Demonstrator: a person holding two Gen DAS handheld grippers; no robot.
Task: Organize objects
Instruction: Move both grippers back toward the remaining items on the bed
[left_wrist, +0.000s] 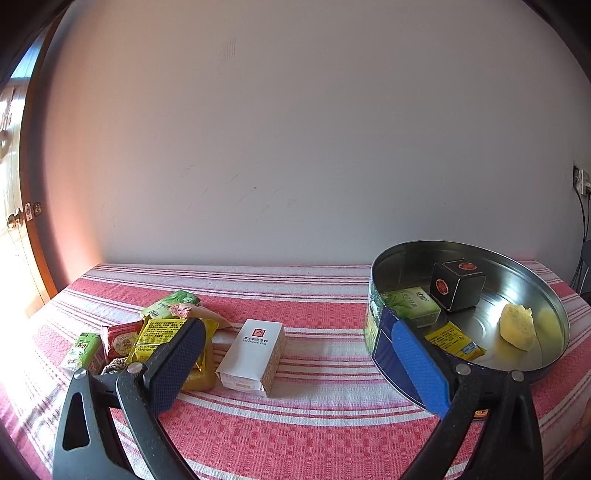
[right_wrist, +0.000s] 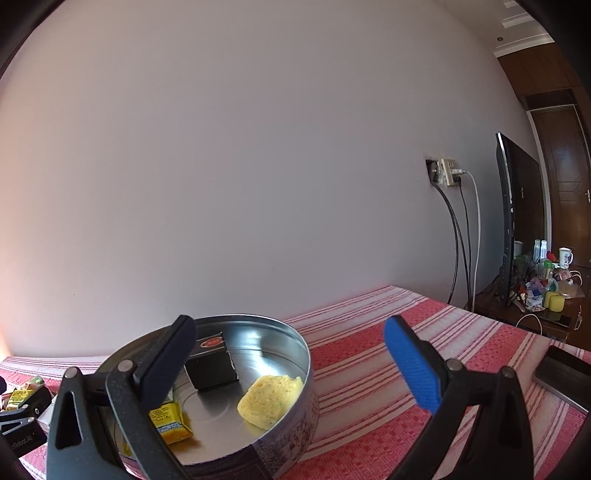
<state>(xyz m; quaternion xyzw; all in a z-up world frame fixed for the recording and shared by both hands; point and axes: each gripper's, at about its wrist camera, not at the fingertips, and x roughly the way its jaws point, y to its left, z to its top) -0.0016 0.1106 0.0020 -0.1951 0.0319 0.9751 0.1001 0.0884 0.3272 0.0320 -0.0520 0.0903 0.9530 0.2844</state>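
Observation:
A round metal tin stands at the right of the striped table; it holds a black box, a green packet, a yellow packet and a pale yellow cake. A white box lies in front of my left gripper, which is open and holds nothing. Left of it sits a heap of packets. My right gripper is open and empty over the tin, where the black box, the cake and the yellow packet show.
The red and white striped cloth covers the table, which stands against a plain wall. A dark phone lies at the table's right edge. Cables, a screen and a cluttered side table stand beyond it.

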